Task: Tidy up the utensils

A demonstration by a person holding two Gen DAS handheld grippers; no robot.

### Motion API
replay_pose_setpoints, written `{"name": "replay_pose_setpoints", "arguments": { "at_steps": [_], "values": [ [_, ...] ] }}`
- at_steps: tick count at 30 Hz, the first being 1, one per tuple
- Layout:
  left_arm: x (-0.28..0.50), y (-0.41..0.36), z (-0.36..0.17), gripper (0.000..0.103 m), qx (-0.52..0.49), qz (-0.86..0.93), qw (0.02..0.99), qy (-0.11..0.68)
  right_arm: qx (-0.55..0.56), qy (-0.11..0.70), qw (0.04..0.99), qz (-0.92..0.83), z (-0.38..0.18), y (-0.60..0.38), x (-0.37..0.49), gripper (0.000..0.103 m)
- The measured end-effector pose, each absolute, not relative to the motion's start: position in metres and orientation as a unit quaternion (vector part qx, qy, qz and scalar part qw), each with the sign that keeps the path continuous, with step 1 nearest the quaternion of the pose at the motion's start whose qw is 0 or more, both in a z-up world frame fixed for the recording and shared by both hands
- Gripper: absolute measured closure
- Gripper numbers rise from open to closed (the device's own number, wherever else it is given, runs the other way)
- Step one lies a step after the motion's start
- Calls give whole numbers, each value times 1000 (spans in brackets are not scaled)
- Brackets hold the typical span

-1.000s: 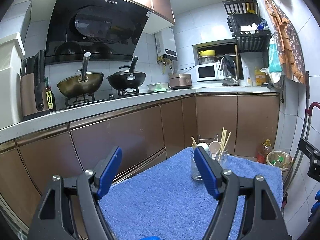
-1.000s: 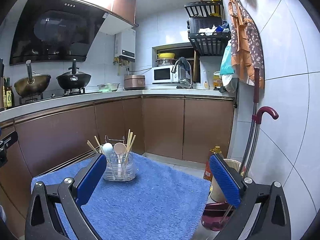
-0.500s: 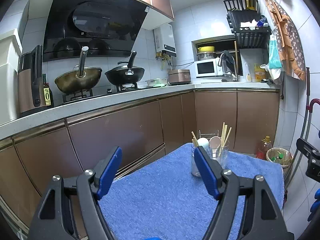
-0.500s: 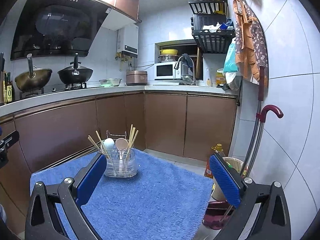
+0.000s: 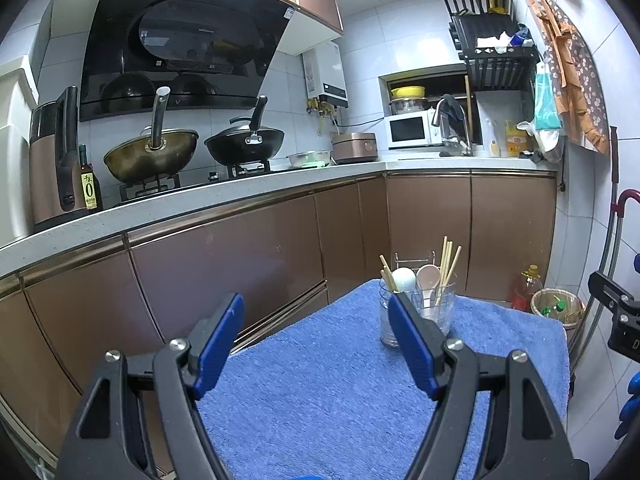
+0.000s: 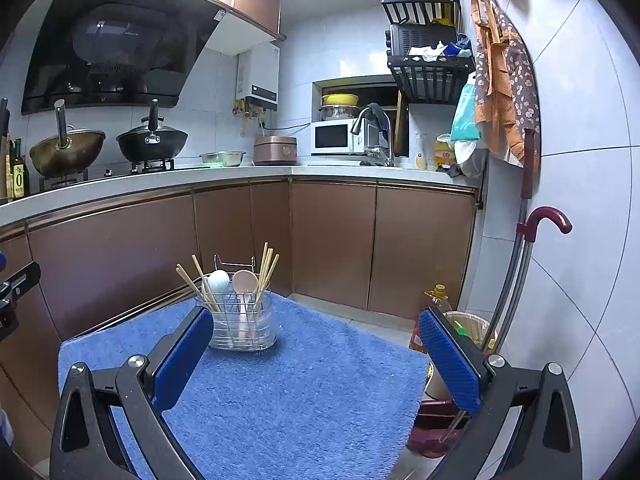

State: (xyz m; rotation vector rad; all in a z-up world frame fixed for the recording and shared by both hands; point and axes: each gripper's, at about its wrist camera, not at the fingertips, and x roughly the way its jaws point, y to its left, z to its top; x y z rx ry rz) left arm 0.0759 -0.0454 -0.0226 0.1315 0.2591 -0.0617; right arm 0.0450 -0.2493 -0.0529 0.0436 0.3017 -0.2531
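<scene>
Both claws hang released and empty, jaws spread wide. The left gripper [image 5: 314,344] and the right gripper [image 6: 316,354] both face the clear glass utensil holder [image 6: 243,326], which stands upright near the far edge of the blue towel-covered tabletop [image 6: 288,396]. Its wooden chopsticks [image 6: 266,266] and two pale spoons [image 6: 232,282] point upward. The holder lies ahead-left of the right gripper, seemingly nearer it. Brown kitchen cabinets [image 6: 332,240] stand beyond.

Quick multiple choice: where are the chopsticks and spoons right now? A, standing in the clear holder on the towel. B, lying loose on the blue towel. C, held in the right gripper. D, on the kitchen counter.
A: the chopsticks and spoons stand upright in the clear holder on the blue towel; both grippers are open and empty.
</scene>
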Motion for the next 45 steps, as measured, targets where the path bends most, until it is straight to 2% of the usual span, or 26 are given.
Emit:
{"name": "replay_pose_setpoints", "arguments": {
  "at_steps": [45],
  "values": [
    [68, -46, -23, 30, 66, -32, 990, 122, 14, 142, 982, -125, -50, -248, 38, 0]
  ]
}}
